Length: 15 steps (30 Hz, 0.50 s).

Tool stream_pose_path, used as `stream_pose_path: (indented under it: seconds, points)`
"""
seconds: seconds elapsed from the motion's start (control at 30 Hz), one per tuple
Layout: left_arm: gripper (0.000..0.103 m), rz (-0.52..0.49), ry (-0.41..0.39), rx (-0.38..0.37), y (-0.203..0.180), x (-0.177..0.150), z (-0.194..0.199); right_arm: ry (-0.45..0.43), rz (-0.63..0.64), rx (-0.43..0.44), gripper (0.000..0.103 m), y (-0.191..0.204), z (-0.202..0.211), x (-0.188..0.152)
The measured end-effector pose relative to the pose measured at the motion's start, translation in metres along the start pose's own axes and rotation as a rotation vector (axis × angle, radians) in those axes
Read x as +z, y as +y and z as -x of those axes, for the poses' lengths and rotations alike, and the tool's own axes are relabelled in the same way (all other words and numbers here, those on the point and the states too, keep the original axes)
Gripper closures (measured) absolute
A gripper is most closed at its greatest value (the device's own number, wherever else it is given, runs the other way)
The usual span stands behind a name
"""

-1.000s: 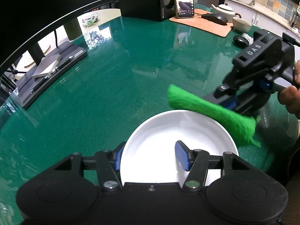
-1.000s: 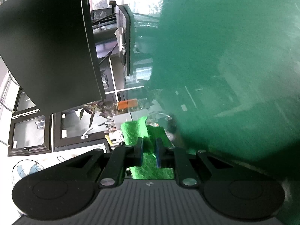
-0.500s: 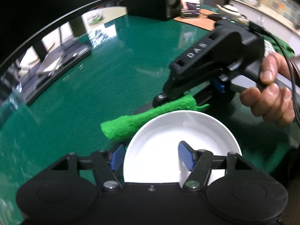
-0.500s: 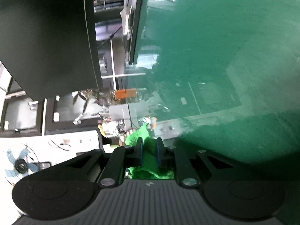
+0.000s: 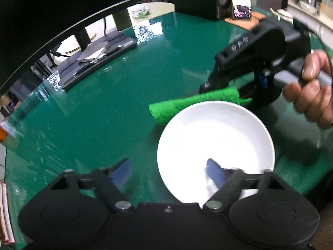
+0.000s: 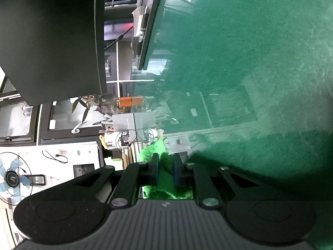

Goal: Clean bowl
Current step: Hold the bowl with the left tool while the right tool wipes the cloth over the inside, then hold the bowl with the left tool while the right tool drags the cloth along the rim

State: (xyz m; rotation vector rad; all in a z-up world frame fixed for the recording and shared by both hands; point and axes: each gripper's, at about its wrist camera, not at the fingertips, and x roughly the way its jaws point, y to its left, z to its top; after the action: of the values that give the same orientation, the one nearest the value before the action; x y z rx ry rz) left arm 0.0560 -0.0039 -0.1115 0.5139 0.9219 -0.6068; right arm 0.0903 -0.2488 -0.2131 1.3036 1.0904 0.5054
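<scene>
bowl: one white bowl [image 5: 215, 145], upright, mouth facing up, sitting on the green tabletop [image 5: 104, 108] right in front of the left gripper — its near edge is cut off behind the gripper body
bowl inside: looks plain white and blown out by glare, can't make out anything in it
cloth: one green cloth [image 5: 193, 104], rolled into a long strip, long axis running left-right in the left wrist view, lying along the bowl's far rim; its left end sticks out past the bowl over the tabletop
left gripper: [image 5: 169, 171] jaws spread wide, holding nothing; the right finger [image 5: 215, 174] is over the inside of the bowl, the left finger sits outside the rim — blurry, so can't tell if either touches
right gripper: [image 6: 165, 169] jaws pinching the green cloth, which bunches up between and past the blue pads
hand: one hand [image 5: 310, 89] wrapped around the right gripper's handle, partly cut off at the frame edge
background: a dark monitor [image 5: 62, 10], and a phone [image 5: 241, 0] propped up at the far side, all a bit smeared
right wrist view: rolled sideways, bowl not in it
</scene>
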Motion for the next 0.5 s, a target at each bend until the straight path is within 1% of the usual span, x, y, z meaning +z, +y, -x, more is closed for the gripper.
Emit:
stream_pose_path:
  seconds: [0.07,0.1,0.17,0.23,0.37,0.5]
  points:
    - [0.068,-0.003,-0.017,-0.025,0.003,0.002,-0.002,-0.006,0.000,-0.004,0.088,0.000,0.006,-0.003]
    - [0.068,-0.005,-0.025,-0.037,0.004,0.003,-0.004,-0.010,0.000,-0.005,0.088,0.000,0.009,-0.005]
    - [0.064,-0.020,-0.039,-0.040,0.004,0.004,-0.006,-0.016,0.000,-0.009,0.088,0.000,0.016,-0.008]
    - [0.064,-0.036,-0.056,-0.055,0.007,0.007,-0.010,-0.039,-0.017,0.000,0.088,-0.003,0.030,-0.016]
    - [0.063,-0.074,-0.066,-0.072,0.006,0.008,-0.011,-0.049,-0.042,0.014,0.086,-0.005,0.044,-0.026]
    - [0.063,-0.094,-0.066,-0.074,0.003,0.006,-0.009,-0.056,-0.049,0.027,0.082,-0.004,0.029,-0.018]
